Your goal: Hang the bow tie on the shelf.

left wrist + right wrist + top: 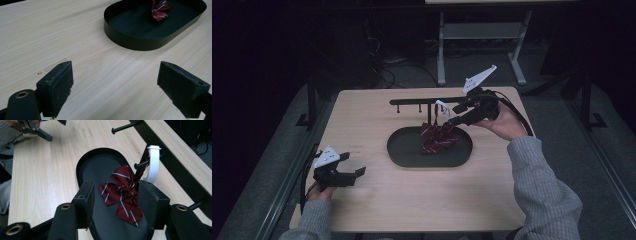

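Note:
A dark red bow tie (122, 195) with white stripes hangs by its white strap (153, 162) from a peg on the black rack (175, 162), its lower part over the black oval tray (82, 162). My right gripper (116, 187) is open, a jaw on each side of the bow, and neither pad presses on it. In the high view the right gripper (456, 114) is just right of the bow tie (438, 137), near the rack (422, 101). My left gripper (355, 163) rests open and holding nothing at the table's front left, its jaws (115, 72) wide over bare wood.
The tray (402, 155) lies in the middle of the table, in front of the rack. Other pegs stick out along the rack's bar. The tray (140, 45) and bow tie (158, 10) are ahead of the left gripper. Table legs and cables are behind the table.

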Motion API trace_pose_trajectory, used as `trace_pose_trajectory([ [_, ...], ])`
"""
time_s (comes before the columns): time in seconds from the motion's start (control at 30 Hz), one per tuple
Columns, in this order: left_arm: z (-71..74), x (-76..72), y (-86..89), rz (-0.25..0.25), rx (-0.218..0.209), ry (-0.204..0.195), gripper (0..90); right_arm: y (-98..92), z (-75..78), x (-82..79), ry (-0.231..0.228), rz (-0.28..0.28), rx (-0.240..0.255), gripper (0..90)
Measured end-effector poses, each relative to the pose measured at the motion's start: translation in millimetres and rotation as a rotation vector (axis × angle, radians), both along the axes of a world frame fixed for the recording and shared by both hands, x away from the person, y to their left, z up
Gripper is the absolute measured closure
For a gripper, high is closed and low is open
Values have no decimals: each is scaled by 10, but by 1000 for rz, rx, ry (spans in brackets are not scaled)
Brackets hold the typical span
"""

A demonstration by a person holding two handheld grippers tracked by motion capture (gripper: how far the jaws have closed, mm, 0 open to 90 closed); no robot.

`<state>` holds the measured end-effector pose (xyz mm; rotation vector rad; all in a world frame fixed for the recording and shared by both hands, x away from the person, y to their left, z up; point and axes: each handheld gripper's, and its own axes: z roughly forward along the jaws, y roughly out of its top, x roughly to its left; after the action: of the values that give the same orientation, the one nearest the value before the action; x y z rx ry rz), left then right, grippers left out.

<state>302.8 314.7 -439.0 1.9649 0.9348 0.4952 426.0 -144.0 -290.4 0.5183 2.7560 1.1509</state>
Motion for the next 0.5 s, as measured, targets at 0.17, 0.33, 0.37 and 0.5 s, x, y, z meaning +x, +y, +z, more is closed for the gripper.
trace_pose_trajectory([
  [0.17,0,2,2,0,0,-3,130,-13,-16,-29,12,-6,7,468],
  [0.33,2,3,4,-2,6,-3,130,-15,-30,-55,8,-1,1,461],
  [0.37,2,2,3,-2,4,-3,130,-19,-34,-59,4,2,-2,458],
  [0.5,1,4,6,-3,2,-4,130,-40,-58,-86,10,-4,-1,455],
])
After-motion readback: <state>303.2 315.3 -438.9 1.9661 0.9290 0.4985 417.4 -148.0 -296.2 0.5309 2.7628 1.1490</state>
